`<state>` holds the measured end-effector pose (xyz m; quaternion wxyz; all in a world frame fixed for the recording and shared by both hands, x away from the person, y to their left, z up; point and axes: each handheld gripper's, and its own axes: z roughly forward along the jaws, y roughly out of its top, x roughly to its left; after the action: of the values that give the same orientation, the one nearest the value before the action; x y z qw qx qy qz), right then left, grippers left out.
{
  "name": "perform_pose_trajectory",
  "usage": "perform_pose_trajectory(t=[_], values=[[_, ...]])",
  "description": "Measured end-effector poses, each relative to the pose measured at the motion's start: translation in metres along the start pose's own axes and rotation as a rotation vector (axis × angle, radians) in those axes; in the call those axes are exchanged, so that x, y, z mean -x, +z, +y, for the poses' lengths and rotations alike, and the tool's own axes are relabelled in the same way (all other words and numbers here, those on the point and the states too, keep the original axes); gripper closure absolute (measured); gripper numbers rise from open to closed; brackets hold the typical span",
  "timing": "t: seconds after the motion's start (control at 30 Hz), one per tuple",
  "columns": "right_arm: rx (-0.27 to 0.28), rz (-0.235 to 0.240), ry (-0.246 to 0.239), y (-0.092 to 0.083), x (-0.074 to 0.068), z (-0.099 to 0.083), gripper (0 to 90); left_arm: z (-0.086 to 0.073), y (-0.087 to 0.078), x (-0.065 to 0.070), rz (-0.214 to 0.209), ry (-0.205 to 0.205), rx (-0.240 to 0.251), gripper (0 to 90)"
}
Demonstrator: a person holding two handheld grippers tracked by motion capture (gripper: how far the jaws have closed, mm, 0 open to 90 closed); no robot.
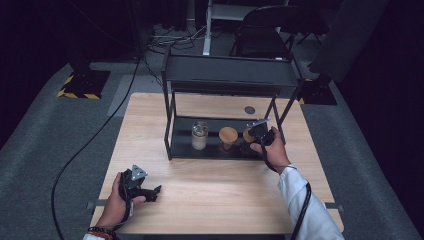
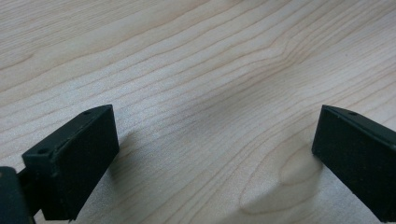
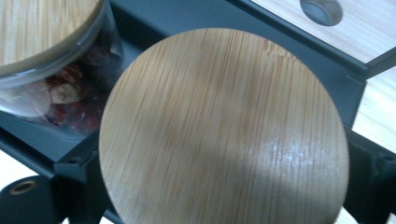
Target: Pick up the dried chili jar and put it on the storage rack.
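My right gripper [image 1: 258, 133] reaches into the lower shelf of a black two-level rack [image 1: 172, 120]. Its jaws stand on either side of a jar with a round bamboo lid [image 3: 224, 126], open, and the lid hides the pads. Just to the left stands a second bamboo-lidded jar [image 1: 228, 138] holding red dried pieces [image 3: 70, 93]. A clear glass jar [image 1: 199, 135] stands farther left on the same shelf. My left gripper [image 1: 151, 193] lies on the wooden table [image 2: 196, 56] near the front left, jaws wide apart with nothing between them.
The rack's top shelf [image 1: 230, 75] overhangs the jars. A round cable hole [image 1: 249, 109] sits in the tabletop behind the rack. A dark chair [image 1: 265, 30] and cables lie on the floor beyond the table.
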<state>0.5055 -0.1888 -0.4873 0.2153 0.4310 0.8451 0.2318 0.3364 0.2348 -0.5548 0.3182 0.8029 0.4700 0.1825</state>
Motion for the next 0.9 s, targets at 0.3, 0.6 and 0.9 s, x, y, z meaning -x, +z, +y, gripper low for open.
perform_pose_trajectory(t=[0.3,0.6,0.9], values=[[-0.004,-0.008,-0.063,-0.0014,-0.0028,0.0012,3.8,0.0,0.0,0.0,0.0,0.0,0.0,0.2],[0.004,-0.015,-0.092,-0.0006,-0.0041,0.0005,3.9,0.0,0.0,0.0,0.0,0.0,0.0,0.2],[0.015,-0.019,-0.097,-0.0013,-0.0038,0.0,3.8,0.0,0.0,0.0,0.0,0.0,0.0,0.2]])
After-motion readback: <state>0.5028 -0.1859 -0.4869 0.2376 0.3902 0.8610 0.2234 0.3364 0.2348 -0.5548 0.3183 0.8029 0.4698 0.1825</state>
